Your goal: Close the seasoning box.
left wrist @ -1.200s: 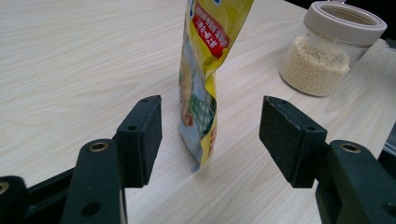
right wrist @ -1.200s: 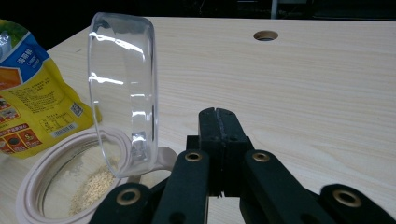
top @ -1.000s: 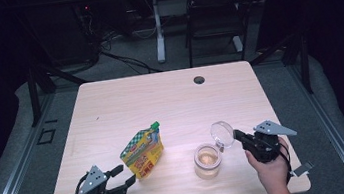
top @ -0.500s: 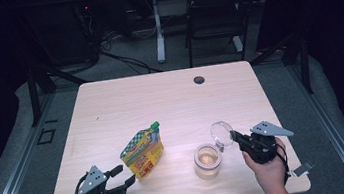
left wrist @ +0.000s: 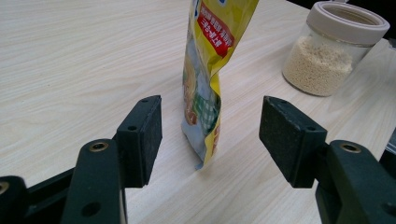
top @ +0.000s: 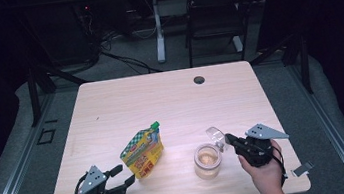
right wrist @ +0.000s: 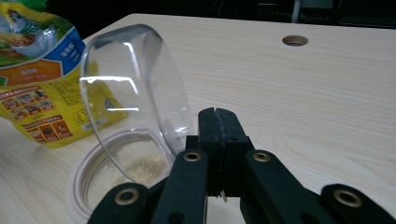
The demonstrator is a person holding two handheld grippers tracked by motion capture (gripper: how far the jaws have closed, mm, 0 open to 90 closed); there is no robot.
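Observation:
A yellow pouch with a green cap stands upright on the table. My left gripper rests open near the front left edge. Its jaws frame the pouch without touching it. Right of the pouch stands a glass jar with a white rim, holding pale grains. My right gripper is shut on the edge of the clear domed lid. In the right gripper view the lid is tilted above the open jar, left of the closed gripper, with the pouch behind.
A round cable hole sits near the table's far edge. A dark chair and desk legs stand beyond the table. The jar lies to the right of the left gripper. Bare wood stretches across the far half.
My right gripper and the lid have shifted slightly left toward the jar. The left gripper, pouch and jar have stayed where they were.

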